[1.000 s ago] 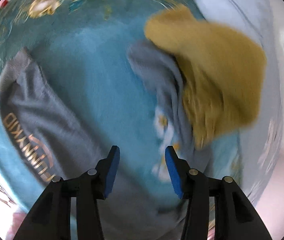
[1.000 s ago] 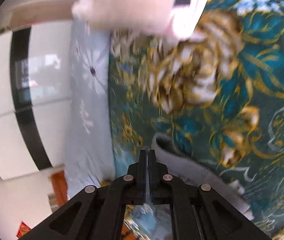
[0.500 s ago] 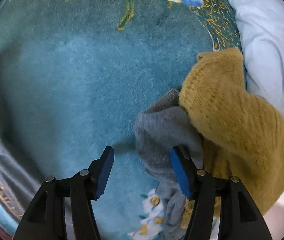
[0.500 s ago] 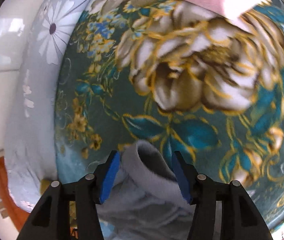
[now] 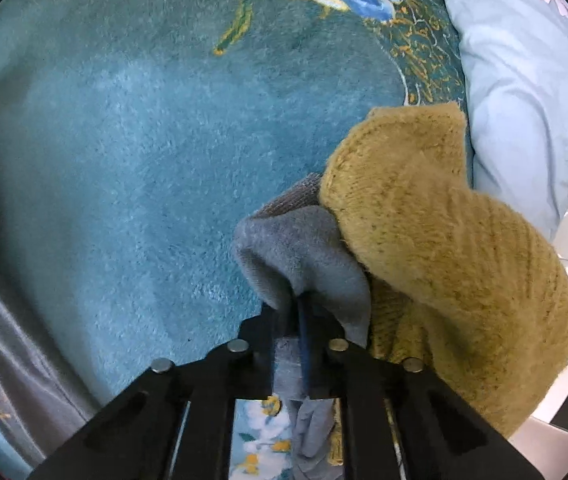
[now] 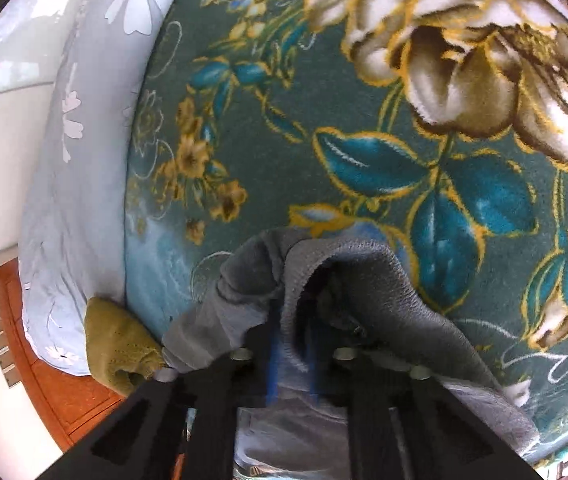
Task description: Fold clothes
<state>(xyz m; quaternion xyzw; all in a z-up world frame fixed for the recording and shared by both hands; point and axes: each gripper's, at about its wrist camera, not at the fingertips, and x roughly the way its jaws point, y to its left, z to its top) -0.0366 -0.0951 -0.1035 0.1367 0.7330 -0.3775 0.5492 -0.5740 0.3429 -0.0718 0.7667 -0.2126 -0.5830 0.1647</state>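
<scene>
Folding has barely begun: the grey garment (image 5: 304, 248) lies bunched on the bed (image 5: 124, 160), beside a mustard sweater (image 5: 444, 248). Left tongs (image 5: 298, 312) and right tongs (image 6: 292, 320) each pinch its edge; spreading and folding remain.

A home bedroom: floral plush blanket (image 6: 364, 152) over a bed, daisy-print pillow (image 5: 524, 80).

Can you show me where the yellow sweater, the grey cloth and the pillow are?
Yellow sweater (image 5: 444, 240): left wrist view, on its fuzzy top fold.
Grey cloth (image 5: 308, 248): left wrist view, on its bunched edge.
Pillow (image 5: 524, 80): left wrist view, on its pale blue cover.
</scene>
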